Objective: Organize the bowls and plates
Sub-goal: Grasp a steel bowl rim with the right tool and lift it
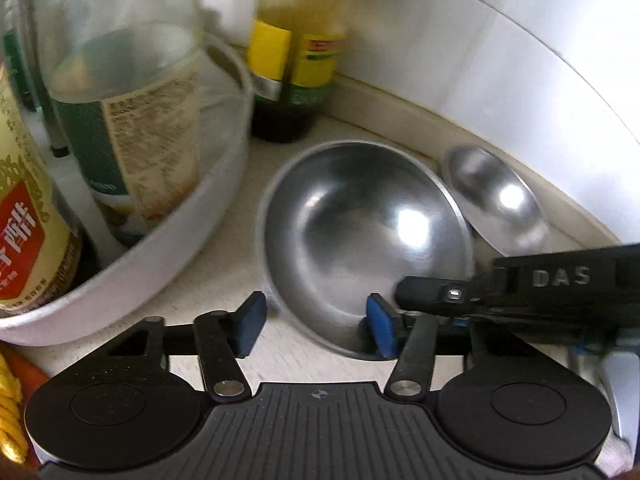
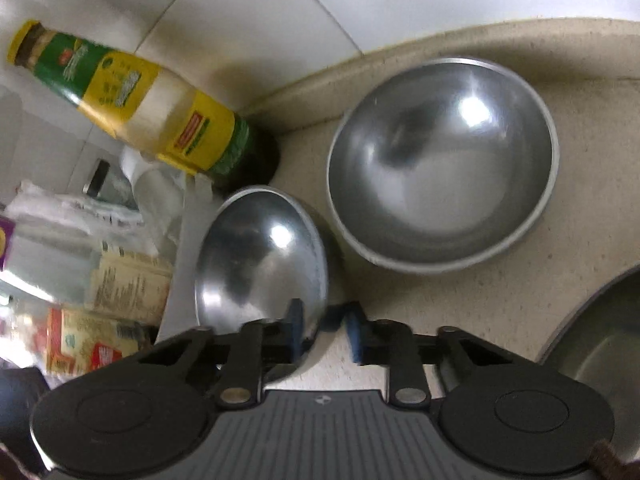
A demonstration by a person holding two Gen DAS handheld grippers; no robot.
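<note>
While the left gripper [image 1: 316, 326] stands wide, its two blue pads straddle the near rim of a steel bowl [image 1: 360, 232], one pad outside the wall and the other over the inside; neither clearly touches metal. The right gripper [image 2: 325, 332] is at the same bowl, set much narrower, with one pad inside the rim and one outside. A sliver of gap shows beside the rim, so I judge it not yet clamped.

That bowl sits upright on the speckled countertop [image 2: 500, 300], just beside the white tub [image 1: 160, 280] of bottles, on the side away from the bottles. It looks like thin polished steel: light and stiff, unlikely to break, but slick and apt to ring or skate if nudged. The rim is the only sensible hold, since the round wall gives the pads nothing to bite on. A pinch across the lip, one pad in and one out, should carry it. Held at one point it will probably hang and swing, so a firm squeeze seems wise. Two grips on one small rim also risk crowding each other.

A second steel bowl [image 2: 440, 168] rests farther from the tub, beyond the first and near it, close to the tiled wall [image 2: 260, 20]. It would make a likely nesting partner. A sauce bottle [image 2: 160, 112] with a yellow and green label stands by the tub's far rim, against the wall.
</note>
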